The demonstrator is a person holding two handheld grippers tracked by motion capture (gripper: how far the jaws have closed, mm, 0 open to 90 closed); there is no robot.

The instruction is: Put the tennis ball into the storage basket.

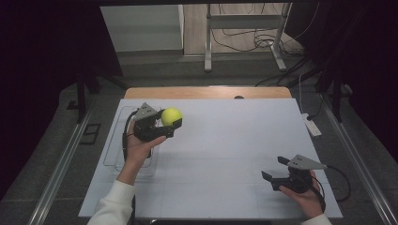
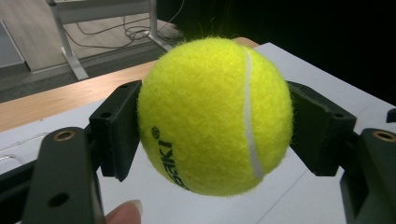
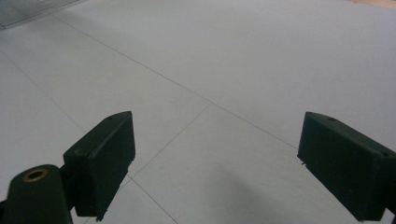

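So my left gripper [image 1: 170, 123] is pinching the fuzzy yellow felt tennis ball [image 1: 172, 115] up off the white table sheet [image 1: 225, 140], far left, by the clear plastic tray [image 1: 115, 140]. The pads only catch its round sides, so I reckon one wobble pops it loose and it rolls. My right gripper [image 1: 274, 168], near right, sits spread and empty.

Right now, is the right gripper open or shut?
Open. In the right gripper view the right gripper has its jaws wide apart with bare table between them; the high view agrees.
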